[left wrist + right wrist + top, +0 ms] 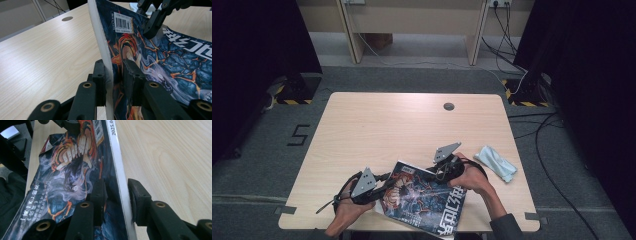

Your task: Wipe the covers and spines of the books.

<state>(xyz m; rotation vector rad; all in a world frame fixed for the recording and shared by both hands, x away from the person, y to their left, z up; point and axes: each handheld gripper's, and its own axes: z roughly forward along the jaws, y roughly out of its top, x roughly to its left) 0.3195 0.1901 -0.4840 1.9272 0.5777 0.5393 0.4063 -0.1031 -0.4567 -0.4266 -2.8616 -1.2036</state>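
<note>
A thick book (422,197) with a dark blue and orange illustrated cover rests at the table's front edge, partly over it. My left gripper (382,192) is shut on the book's left page edge (108,62), which stands tilted up off the wood. My right gripper (434,172) straddles the white spine (120,177) at the book's far right corner. Its outer pad (136,195) lies against the spine, and its other pad (100,191) stands slightly off the cover. In the left gripper view the right gripper (152,22) hangs over the cover near the barcode label (123,22).
A crumpled pale blue cloth (496,162) lies on the table to the right of my right hand. A round cable hole (449,106) sits near the far edge of the light wood table (377,125). Cables run over the floor at the right.
</note>
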